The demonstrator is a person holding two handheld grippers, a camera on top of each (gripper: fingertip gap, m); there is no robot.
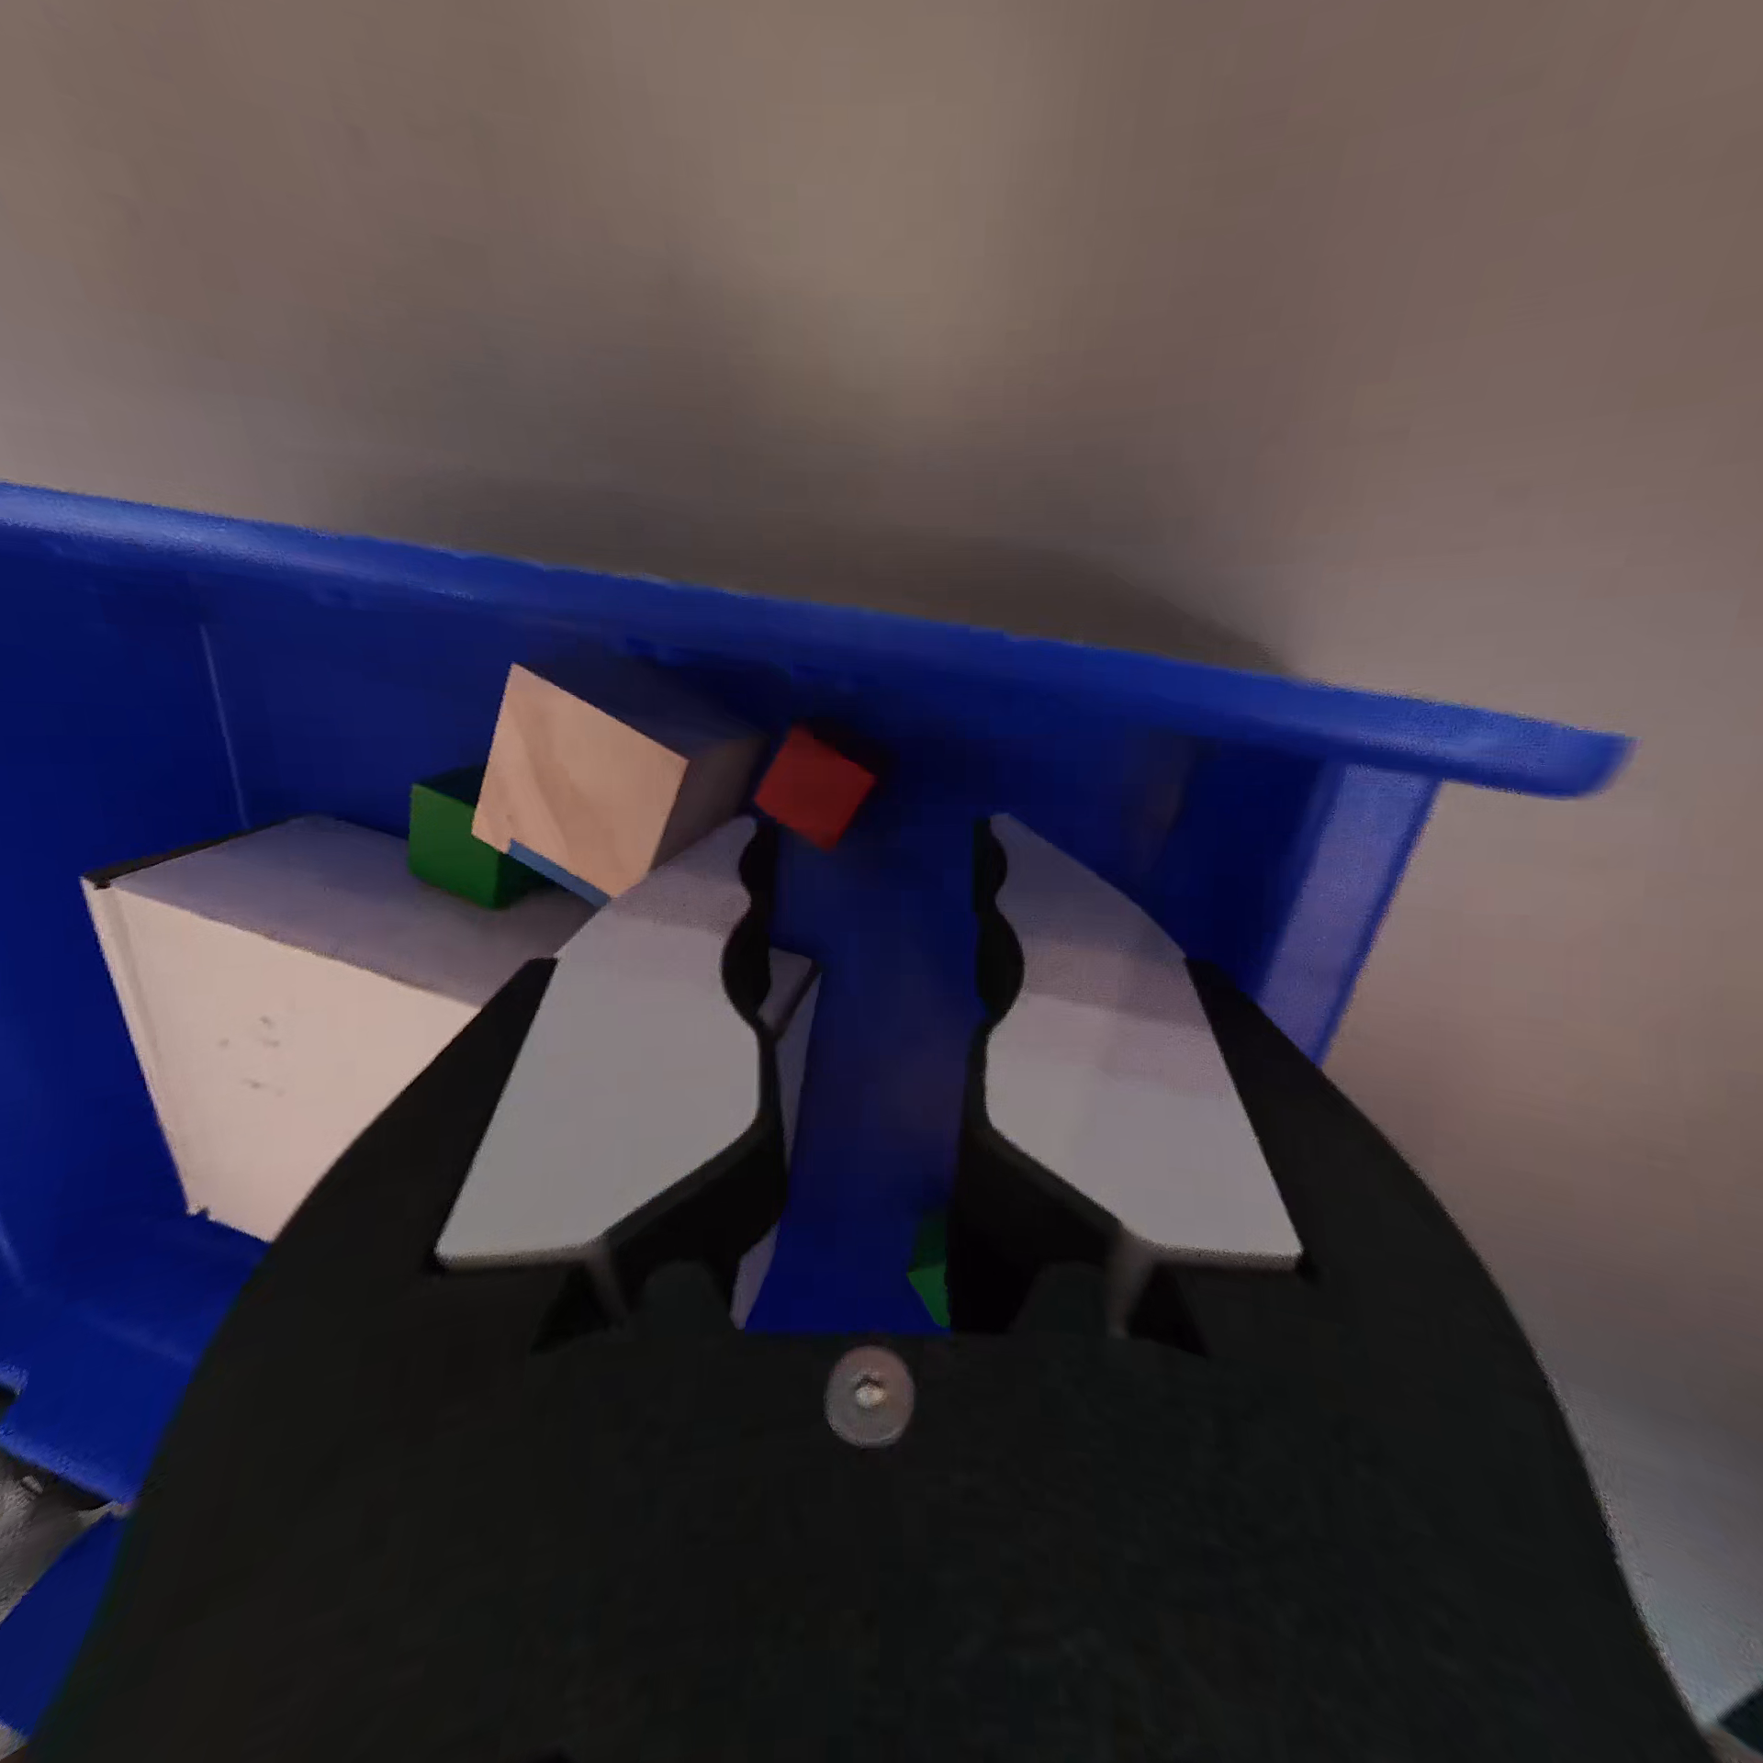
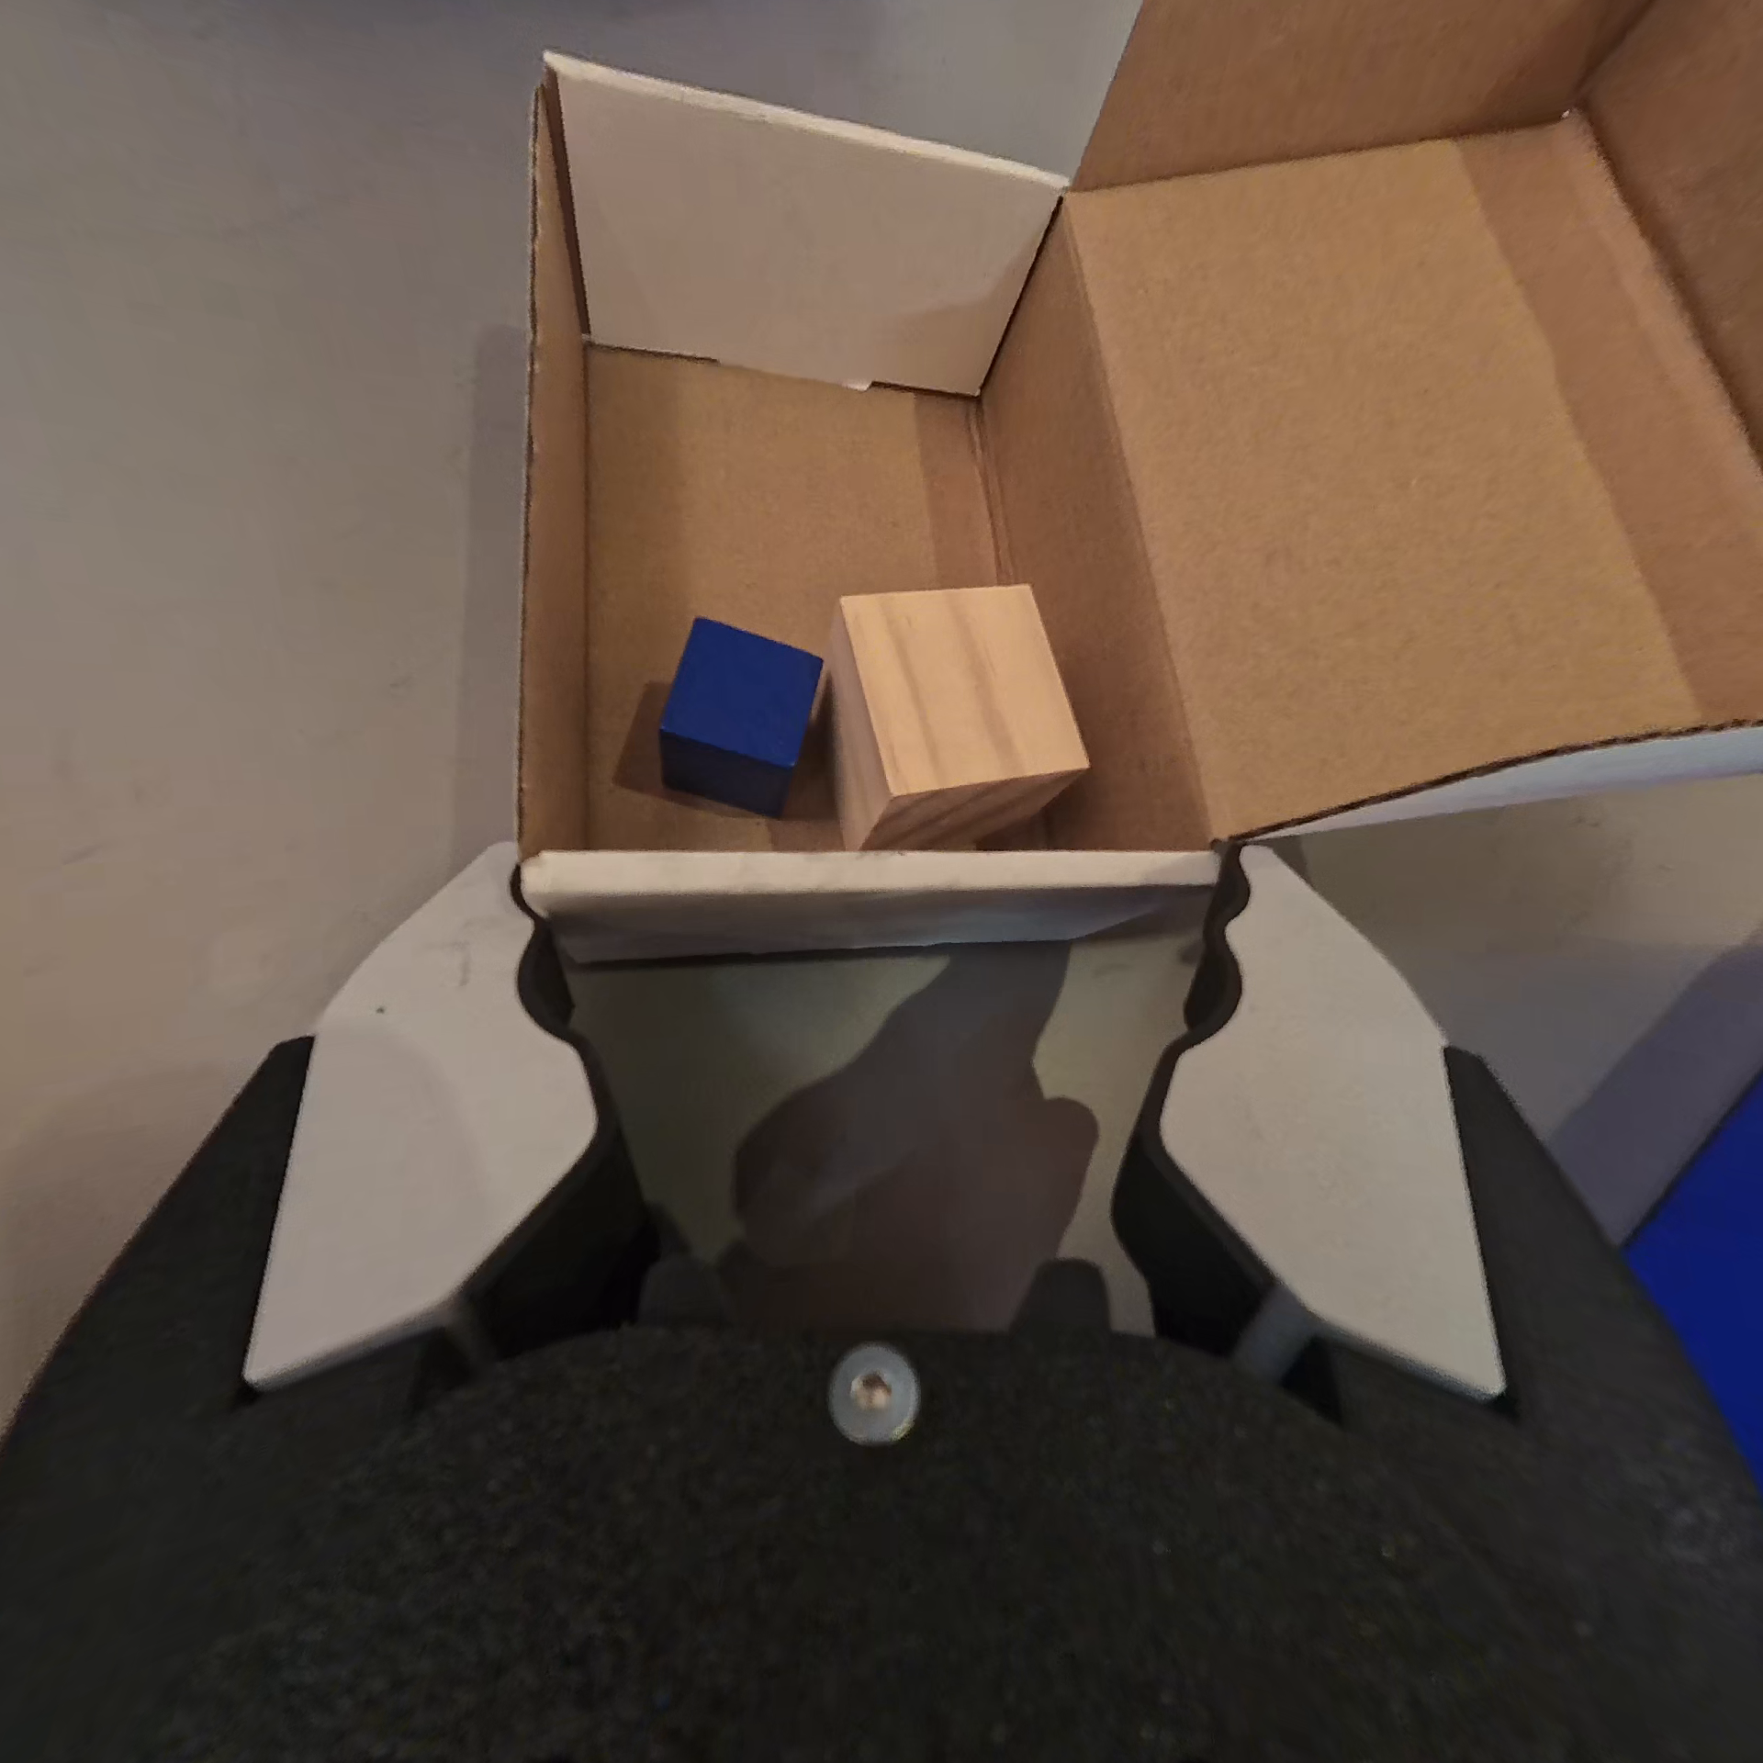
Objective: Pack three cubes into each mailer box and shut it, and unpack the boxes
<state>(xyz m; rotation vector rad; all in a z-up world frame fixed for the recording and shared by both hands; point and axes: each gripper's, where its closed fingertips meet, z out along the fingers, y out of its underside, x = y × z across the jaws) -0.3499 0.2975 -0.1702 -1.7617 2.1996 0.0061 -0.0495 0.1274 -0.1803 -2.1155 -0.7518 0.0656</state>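
In the left wrist view my left gripper (image 1: 870, 849) is open and empty, inside a blue bin (image 1: 859, 630). A red cube (image 1: 816, 784) lies just past its fingertips. Left of it are a wooden cube (image 1: 582, 782), tilted, and a green cube (image 1: 458, 844), both resting on a shut white mailer box (image 1: 286, 1002). Another green cube (image 1: 930, 1269) shows low between the fingers. In the right wrist view my right gripper (image 2: 878, 873) is spread wide, its tips at the two ends of the near wall of an open mailer box (image 2: 792, 238). Inside lie a blue cube (image 2: 739, 696) and a wooden cube (image 2: 954, 706).
The open box's lid (image 2: 1336, 477) stands up at the right. A pale table (image 2: 238, 477) lies left of the box. Part of the blue bin (image 2: 1708, 1240) shows at the right edge. A grey wall (image 1: 859, 286) is behind the bin. My right fingertips sit around 35 cm from my left ones.
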